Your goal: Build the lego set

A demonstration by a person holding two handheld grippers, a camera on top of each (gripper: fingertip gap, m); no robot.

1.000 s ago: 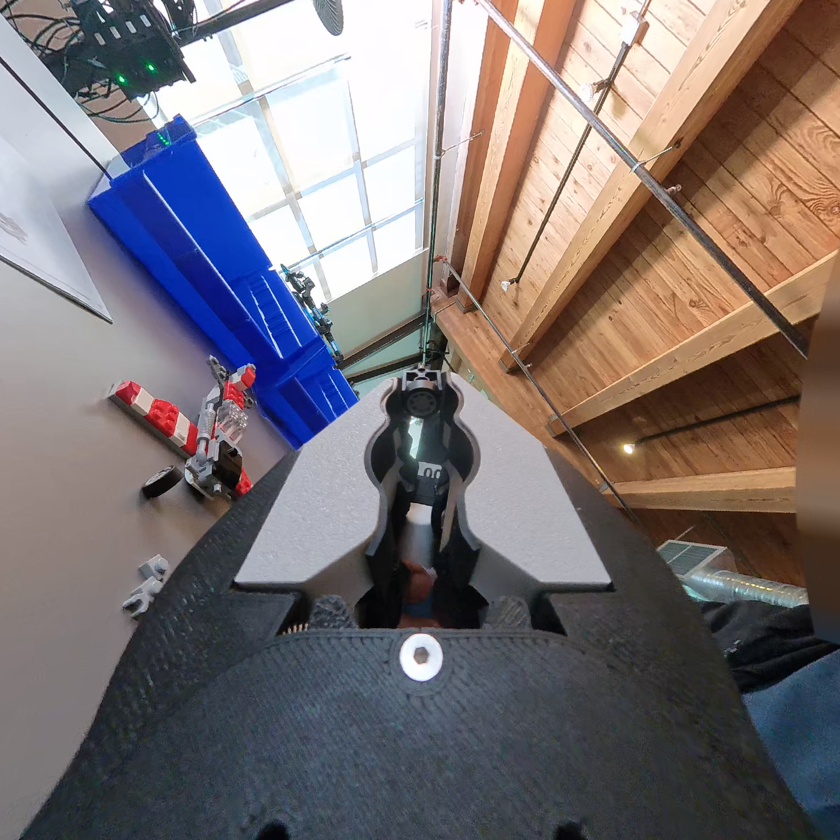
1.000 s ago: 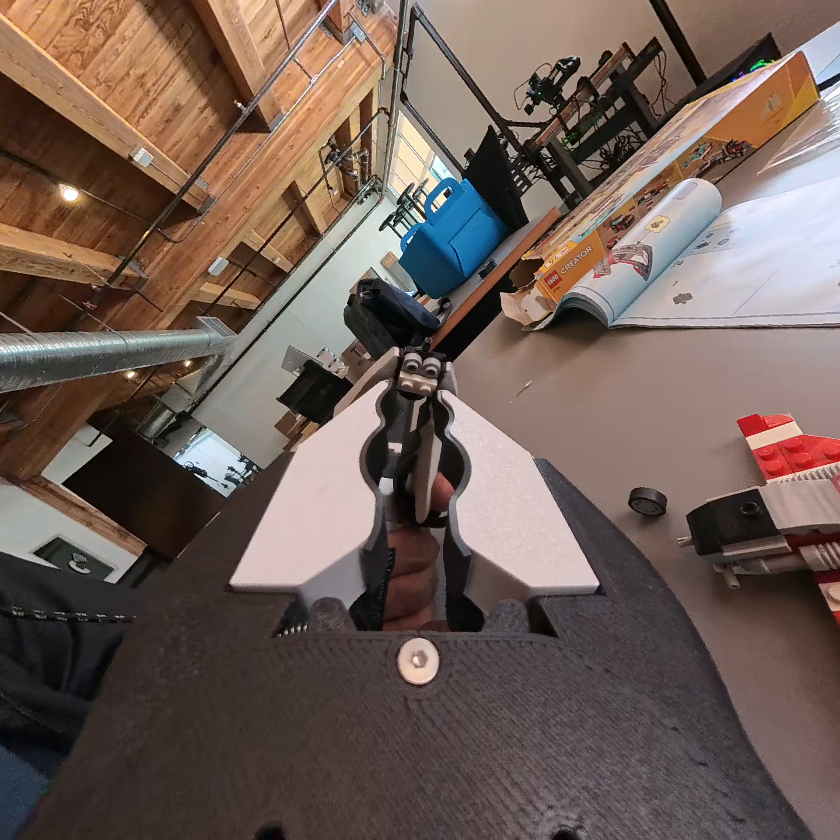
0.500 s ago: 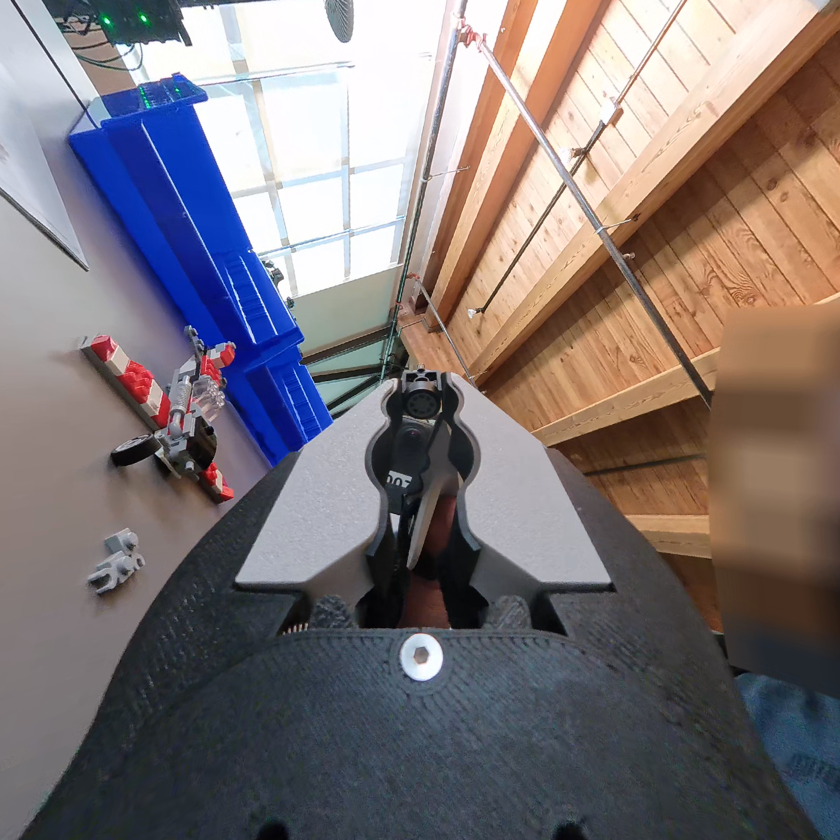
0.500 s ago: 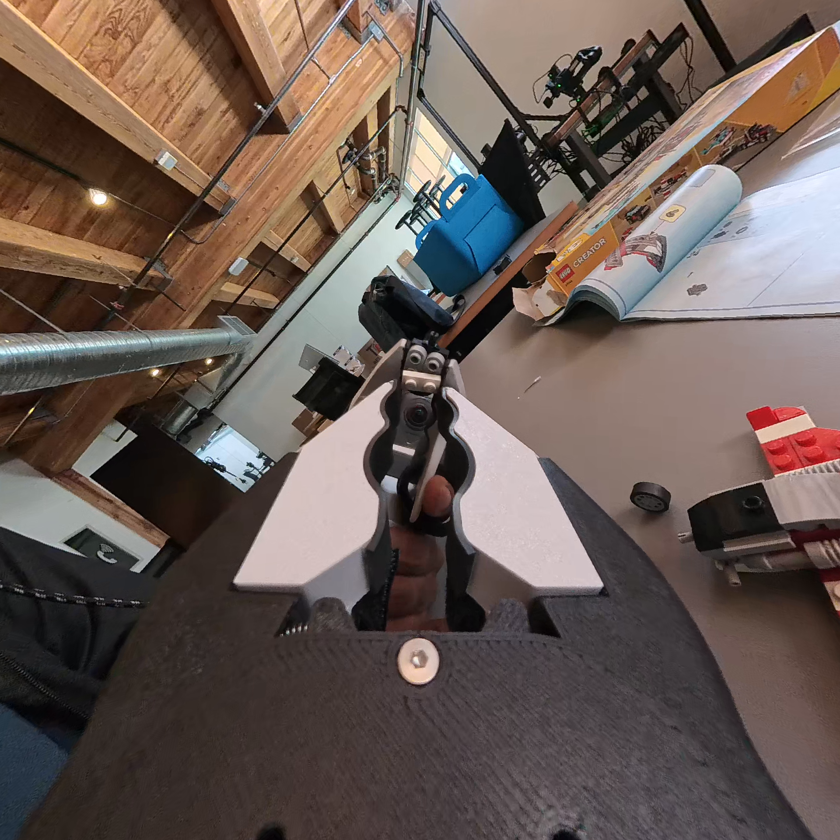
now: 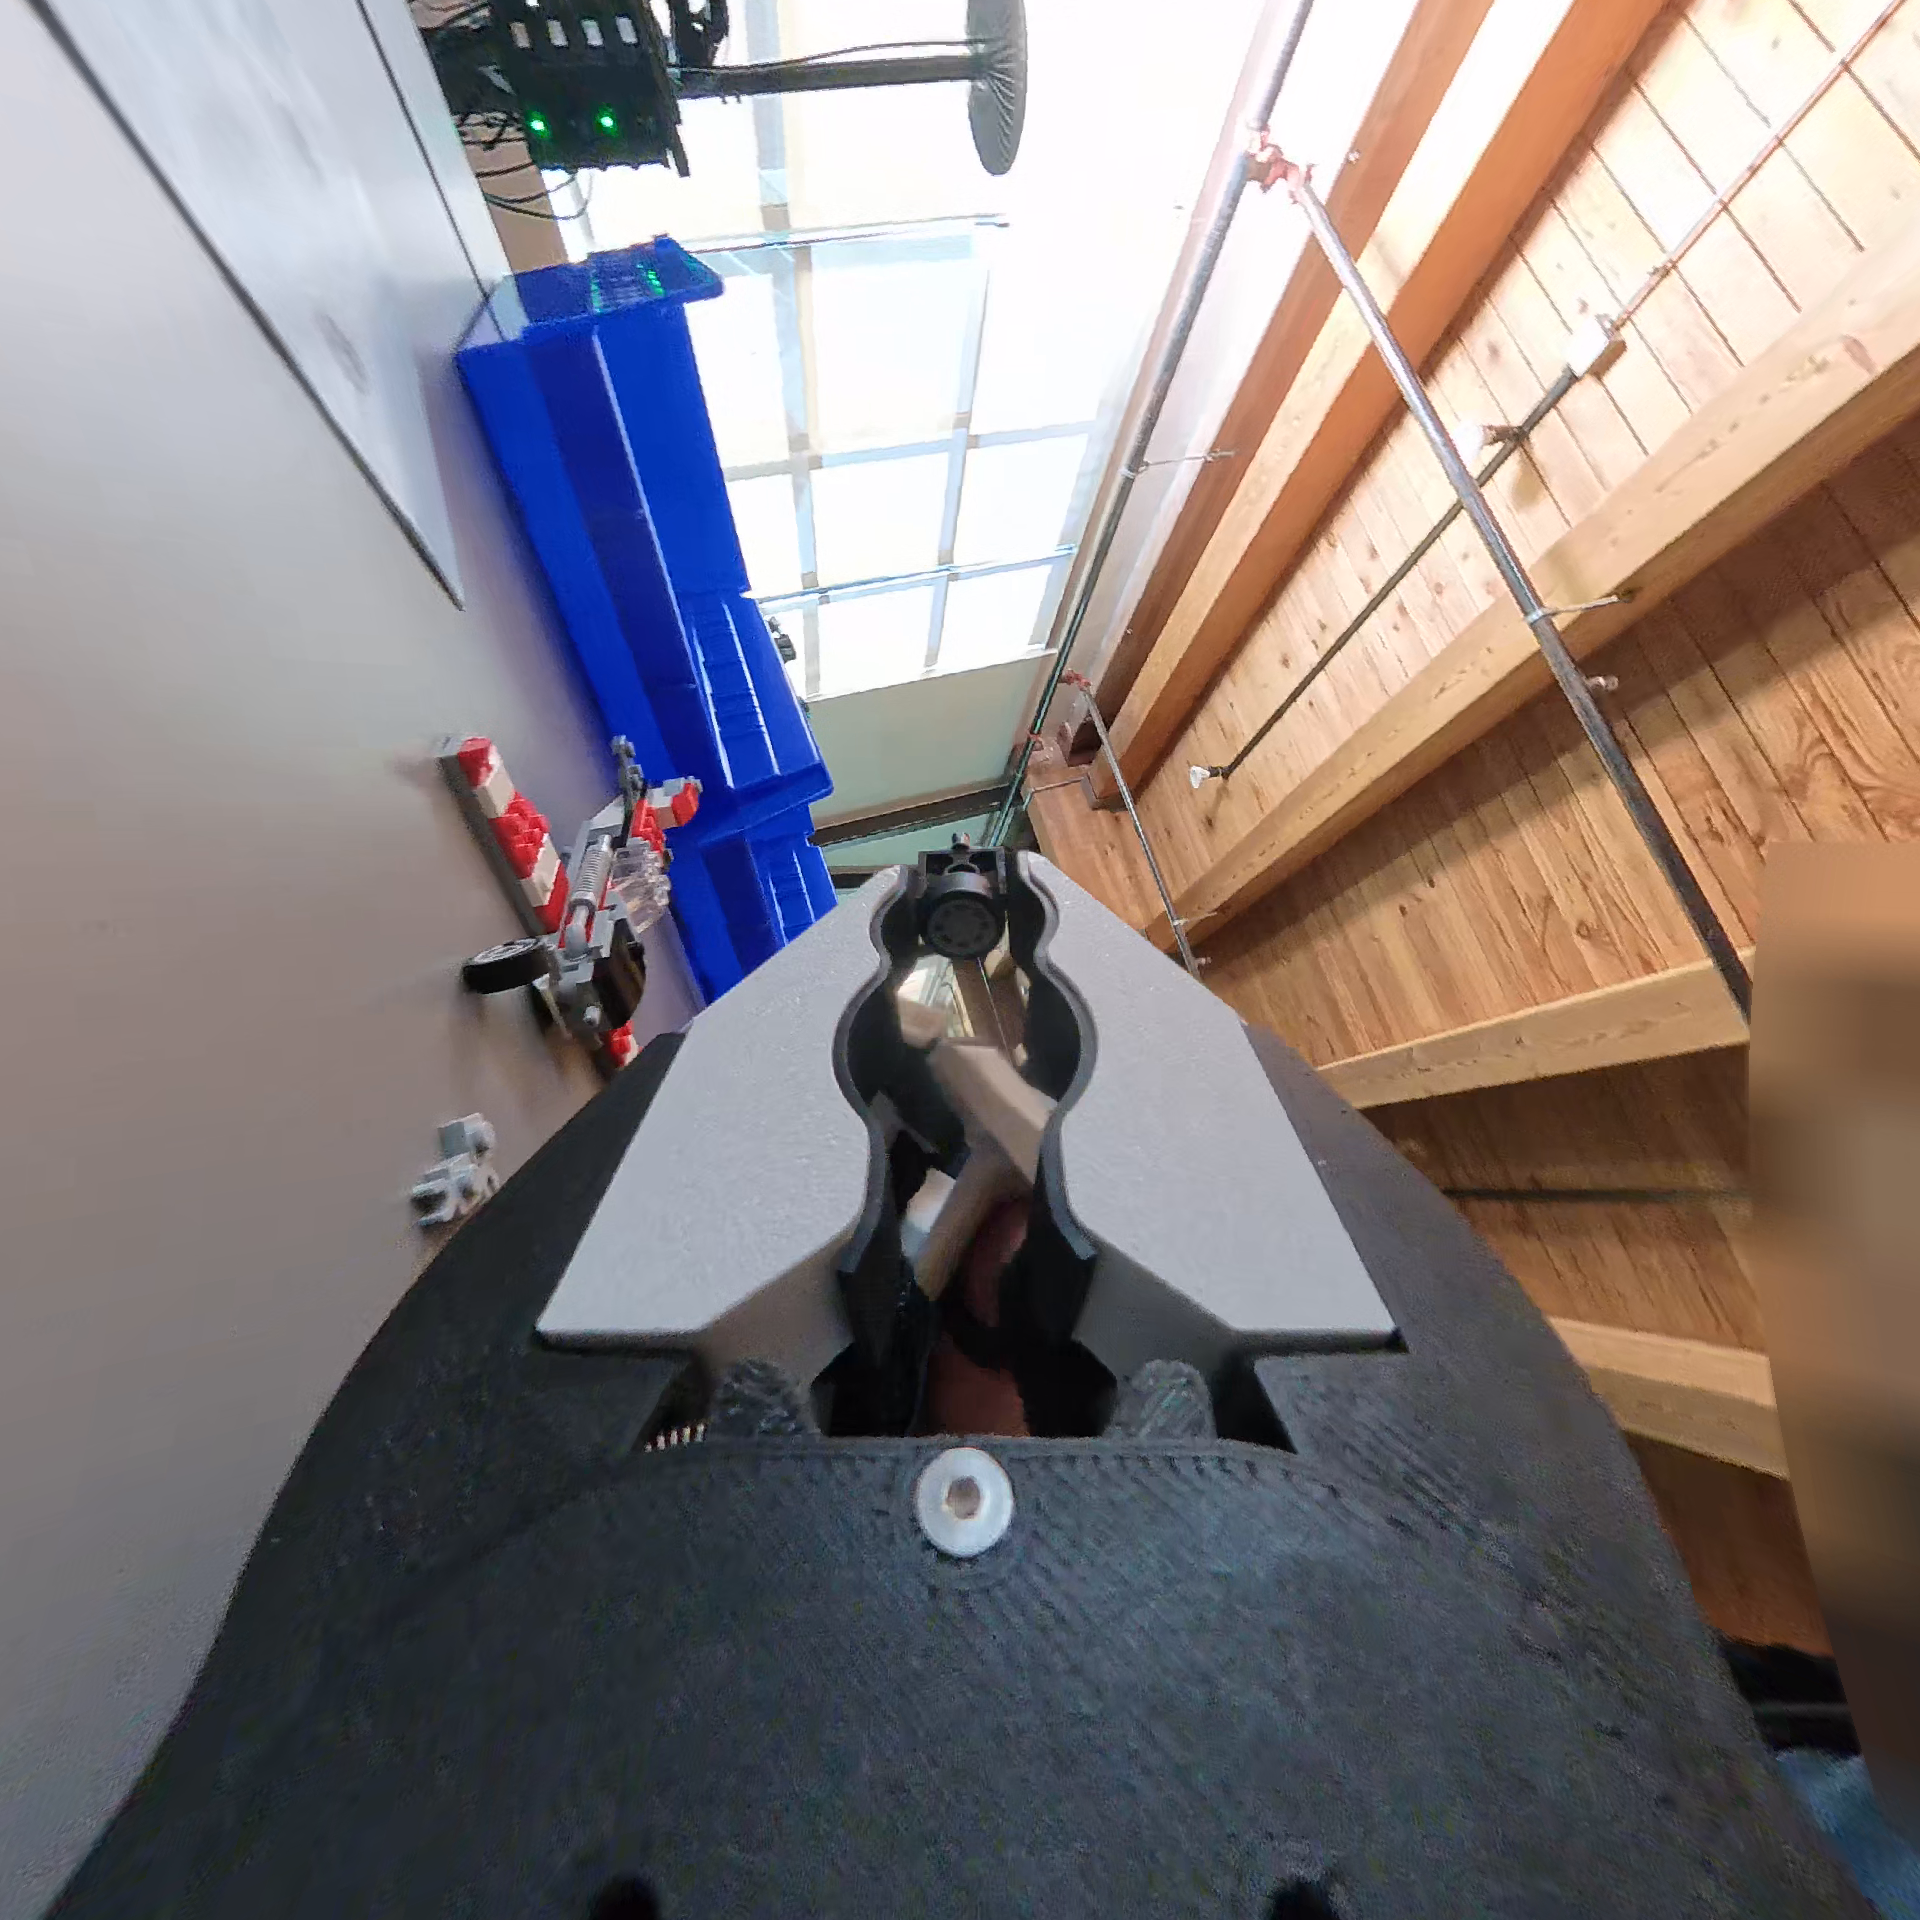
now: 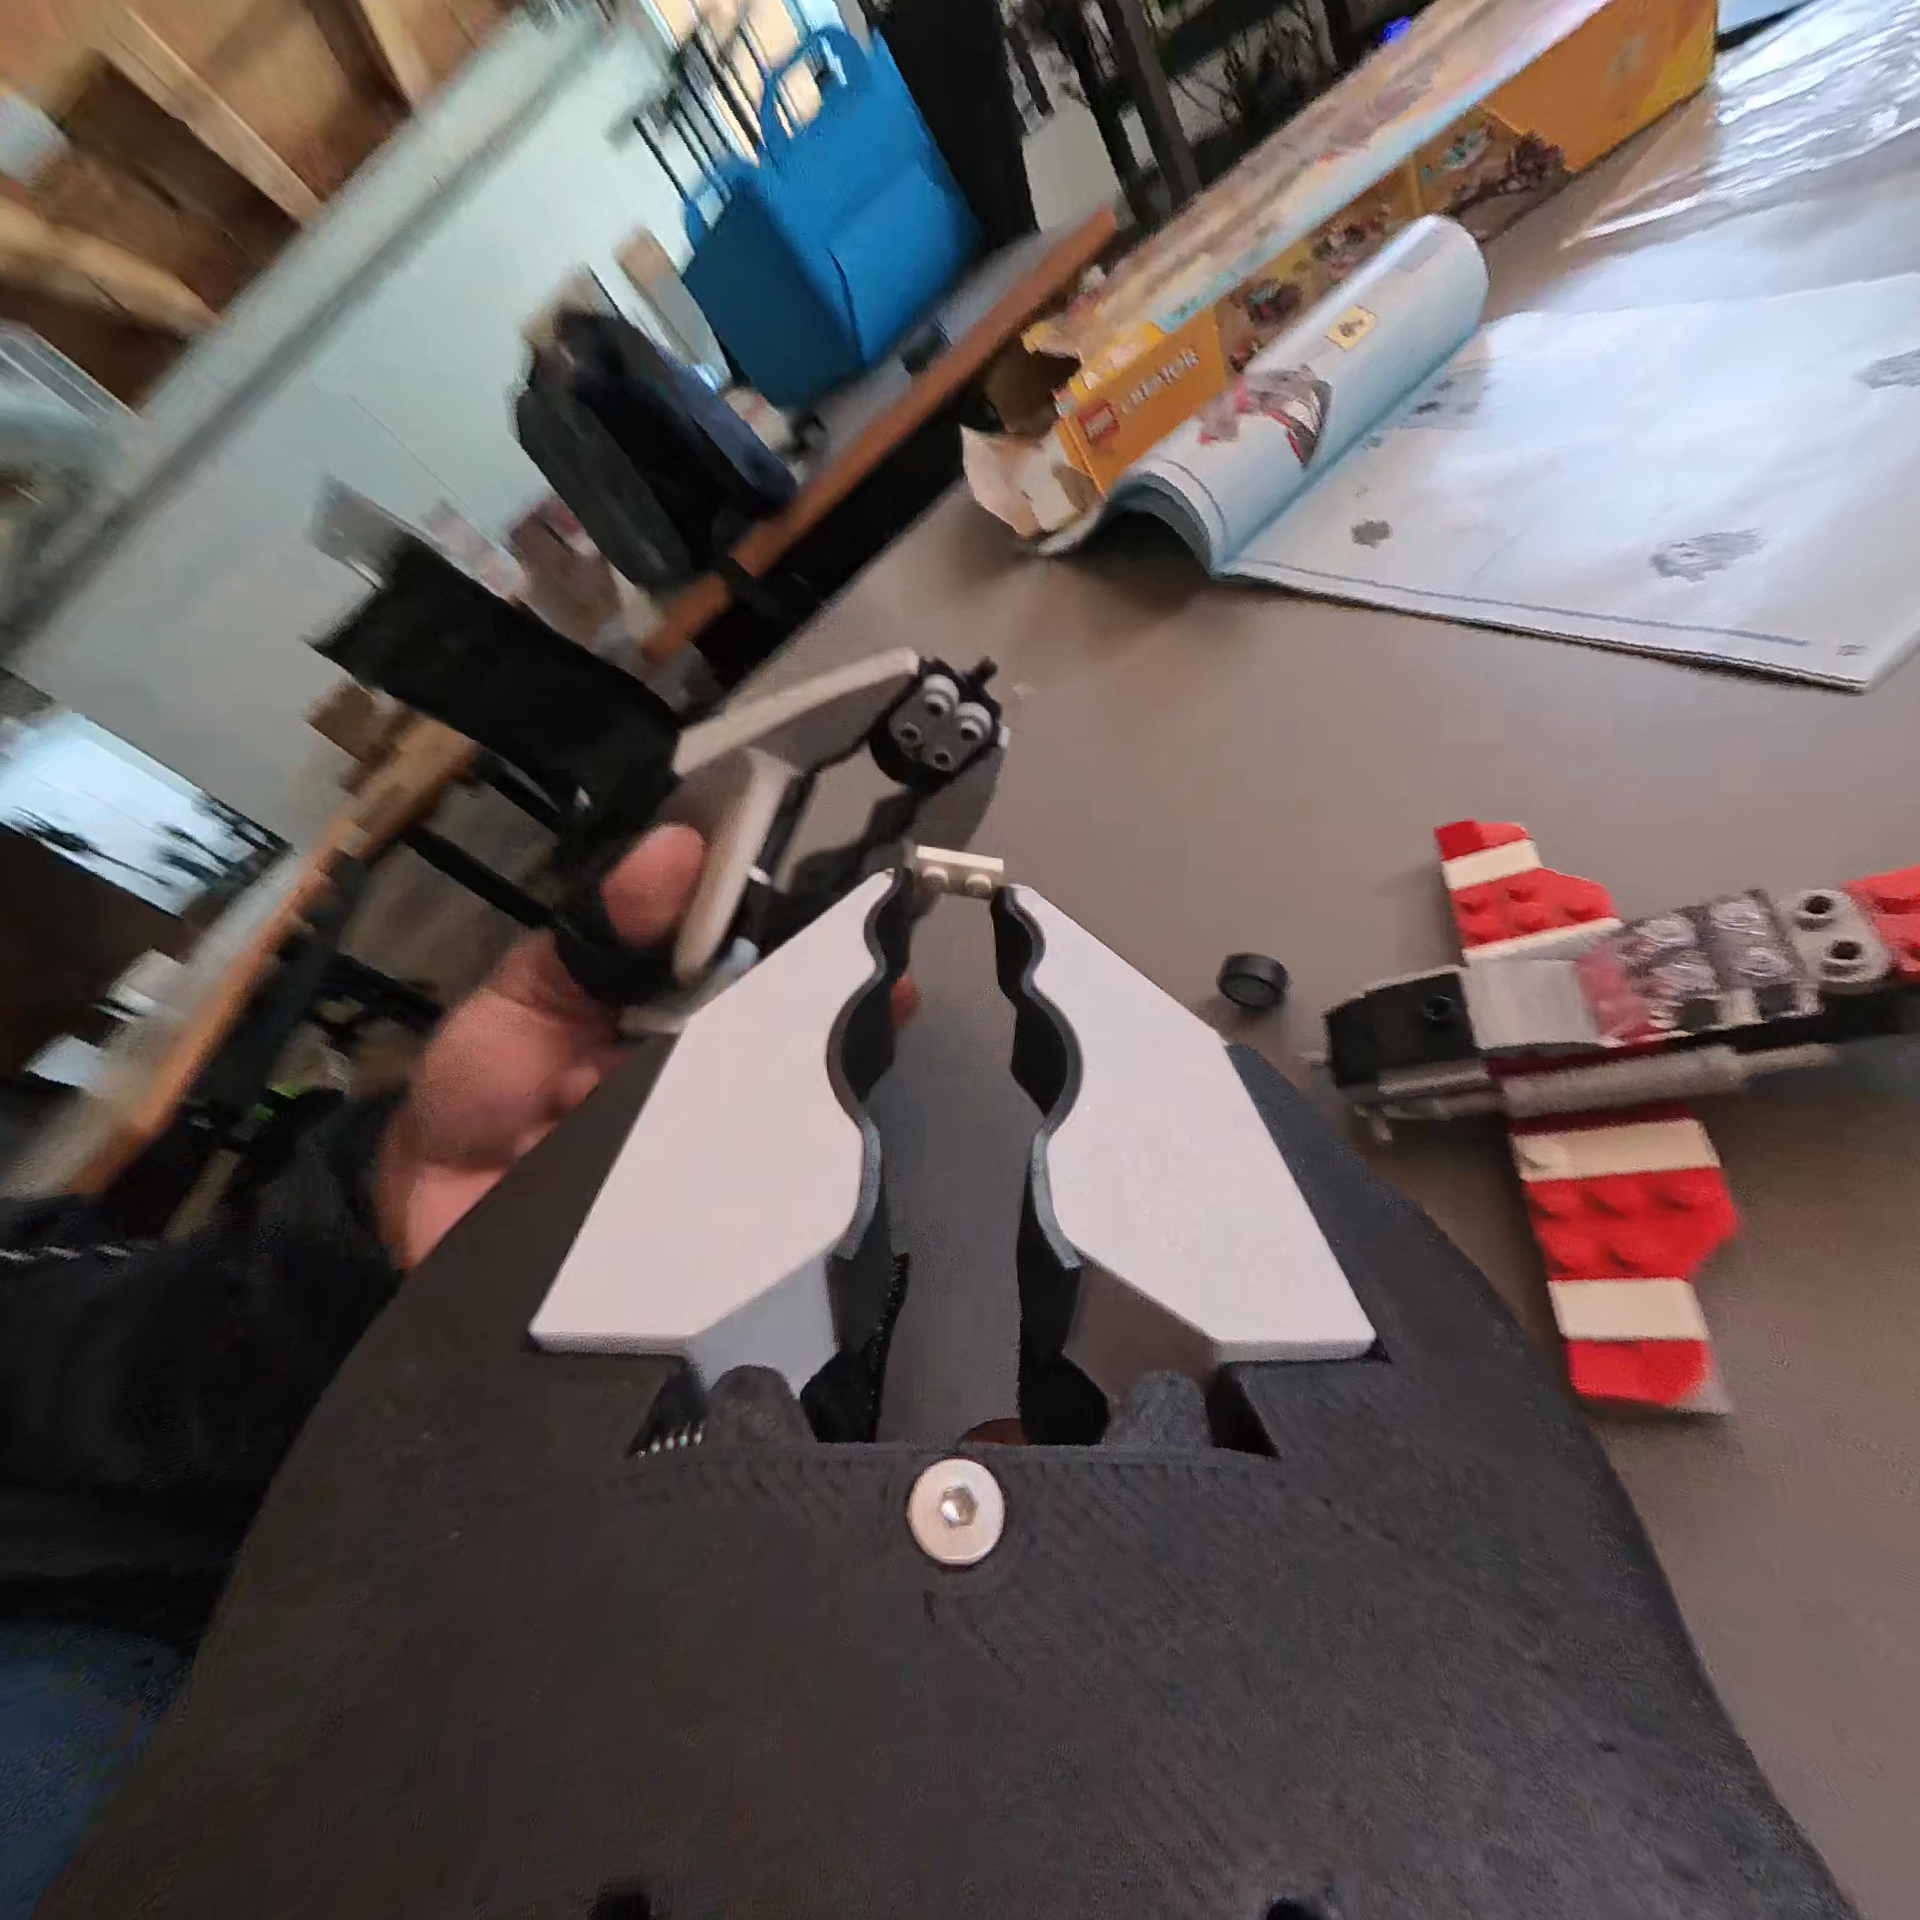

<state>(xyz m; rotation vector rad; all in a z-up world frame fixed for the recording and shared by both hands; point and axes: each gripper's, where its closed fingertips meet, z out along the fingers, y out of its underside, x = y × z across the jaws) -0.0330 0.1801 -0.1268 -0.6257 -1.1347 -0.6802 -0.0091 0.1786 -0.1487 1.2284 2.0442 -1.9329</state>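
Two hand-held grippers meet above the grey surface, each carrying a small part, so I judge that the parts are about to be joined in the air. The right hand-held gripper is clenched on a small light grey plate at its tips. At 11 o'clock from it, almost touching, the left hand-held gripper grasps a black round piece with grey studs turned toward the plate. In the left wrist view the same piece sits between closed fingertips. The red and white aircraft model lies at 3 o'clock, a loose black wheel beside its nose. An open instruction booklet lies at 1 o'clock, probably for reference.
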